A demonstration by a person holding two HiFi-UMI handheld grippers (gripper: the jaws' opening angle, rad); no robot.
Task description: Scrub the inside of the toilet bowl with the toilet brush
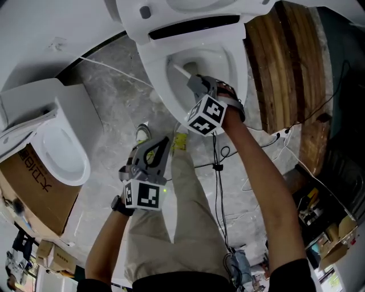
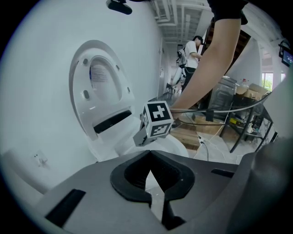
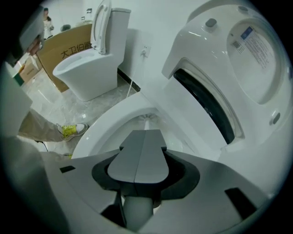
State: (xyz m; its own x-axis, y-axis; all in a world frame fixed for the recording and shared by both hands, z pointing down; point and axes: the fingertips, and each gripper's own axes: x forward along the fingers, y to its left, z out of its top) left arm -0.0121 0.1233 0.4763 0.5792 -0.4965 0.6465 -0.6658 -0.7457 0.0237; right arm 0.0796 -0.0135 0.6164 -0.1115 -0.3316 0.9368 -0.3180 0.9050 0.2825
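Observation:
A white toilet stands with its lid (image 1: 188, 11) up, its bowl (image 1: 231, 63) open below me. My right gripper (image 1: 194, 81) reaches over the bowl's rim, shut on the white toilet brush handle (image 1: 180, 70). In the right gripper view the jaws lie closed together (image 3: 145, 132), the handle (image 3: 137, 212) runs under them, and the brush head (image 3: 147, 118) sits down inside the bowl (image 3: 105, 123). My left gripper (image 1: 159, 145) hangs back beside my leg, shut with nothing in it (image 2: 150, 153), facing the raised lid (image 2: 98, 87) and the right gripper's marker cube (image 2: 158, 119).
A second white toilet (image 1: 57, 148) stands at the left on a cardboard box (image 1: 34, 194). Wooden boards (image 1: 285, 68) lie right of the bowl. Black cables (image 1: 219, 165) cross the marble floor. My yellow-laced shoe (image 1: 142, 134) is near the bowl's base. A person (image 2: 190, 52) stands far off.

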